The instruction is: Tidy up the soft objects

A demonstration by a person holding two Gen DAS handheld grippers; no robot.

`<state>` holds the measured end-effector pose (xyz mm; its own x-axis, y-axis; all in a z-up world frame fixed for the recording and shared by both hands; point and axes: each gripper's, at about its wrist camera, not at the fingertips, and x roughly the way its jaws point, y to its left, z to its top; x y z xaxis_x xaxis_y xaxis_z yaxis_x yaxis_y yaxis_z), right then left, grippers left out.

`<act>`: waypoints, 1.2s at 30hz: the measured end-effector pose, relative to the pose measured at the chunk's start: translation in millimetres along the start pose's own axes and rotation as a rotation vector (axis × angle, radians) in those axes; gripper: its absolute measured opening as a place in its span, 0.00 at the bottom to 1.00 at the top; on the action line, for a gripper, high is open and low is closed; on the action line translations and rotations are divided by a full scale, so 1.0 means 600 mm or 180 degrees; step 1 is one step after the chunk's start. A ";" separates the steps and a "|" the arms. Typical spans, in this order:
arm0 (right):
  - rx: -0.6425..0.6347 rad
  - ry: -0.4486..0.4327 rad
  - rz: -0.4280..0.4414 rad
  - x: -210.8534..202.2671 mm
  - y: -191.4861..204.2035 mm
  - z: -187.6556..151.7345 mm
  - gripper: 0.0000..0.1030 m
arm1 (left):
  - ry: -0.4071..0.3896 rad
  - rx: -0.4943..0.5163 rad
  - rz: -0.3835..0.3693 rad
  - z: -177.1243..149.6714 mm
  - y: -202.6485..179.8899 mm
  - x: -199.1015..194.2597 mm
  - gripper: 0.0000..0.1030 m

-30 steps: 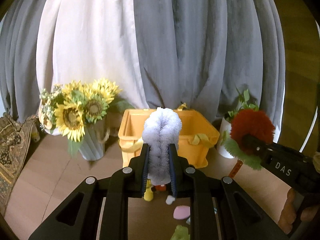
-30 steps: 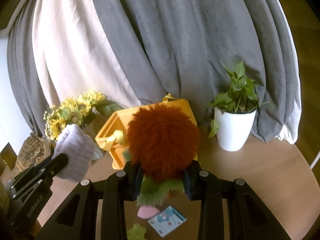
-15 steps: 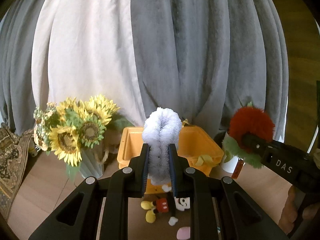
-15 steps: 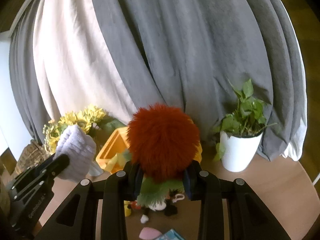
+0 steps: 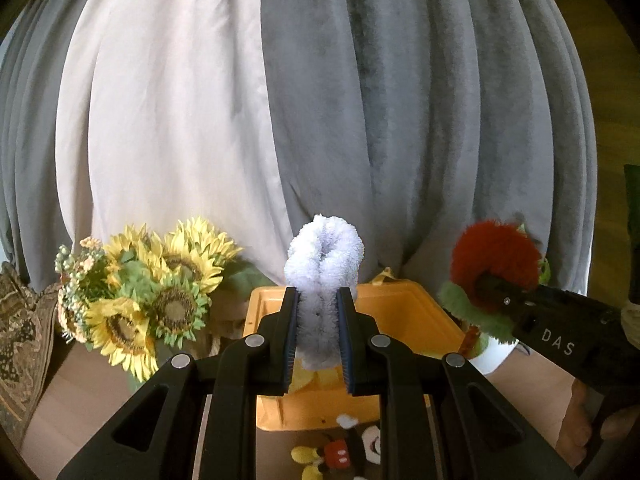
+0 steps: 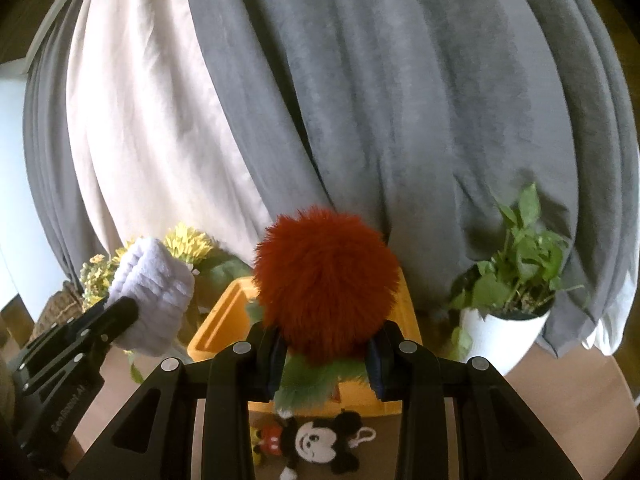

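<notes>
My left gripper (image 5: 318,332) is shut on a fluffy pale lilac scrunchie (image 5: 324,264) and holds it up in front of the orange bin (image 5: 404,312). My right gripper (image 6: 328,348) is shut on a furry red pompom with green leaves (image 6: 326,276), held above the orange bin (image 6: 218,328). Each gripper shows in the other's view: the right gripper (image 5: 496,288) with the pompom (image 5: 496,256), the left gripper (image 6: 124,312) with the scrunchie (image 6: 152,292). A Mickey Mouse plush (image 6: 320,442) lies on the table in front of the bin; it also shows in the left wrist view (image 5: 348,448).
A vase of sunflowers (image 5: 152,296) stands left of the bin. A white pot with a green plant (image 6: 508,320) stands to its right. Grey and cream curtains (image 5: 320,100) hang behind. A patterned cushion (image 5: 20,340) lies at the far left on the wooden table (image 6: 560,400).
Both grippers have risen and tilted up with their soft objects. The bin now sits lower in view and the Mickey plush has come into sight in front of it.
</notes>
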<state>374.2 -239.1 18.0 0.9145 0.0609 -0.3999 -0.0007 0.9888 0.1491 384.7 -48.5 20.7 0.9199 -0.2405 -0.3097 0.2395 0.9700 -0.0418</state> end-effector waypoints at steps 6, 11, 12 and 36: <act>-0.0021 -0.0013 -0.0058 0.041 -0.003 0.014 0.33 | -0.0026 0.0012 0.0015 0.011 0.005 0.031 0.19; -0.0035 -0.0007 -0.0079 0.071 -0.002 0.024 0.33 | -0.0016 0.0004 -0.0006 0.017 0.010 0.061 0.19; -0.0036 -0.0001 -0.0073 0.075 0.001 0.027 0.33 | -0.0005 0.0000 -0.0014 0.017 0.011 0.068 0.19; -0.0089 0.0853 -0.0175 0.265 -0.024 0.028 0.33 | 0.0846 -0.0010 -0.0136 -0.017 0.029 0.286 0.19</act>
<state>526.4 -245.9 -32.5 0.7739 0.0371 -0.6322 0.0315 0.9948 0.0969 543.6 -72.4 -43.0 0.7952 -0.2638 -0.5460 0.2749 0.9594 -0.0630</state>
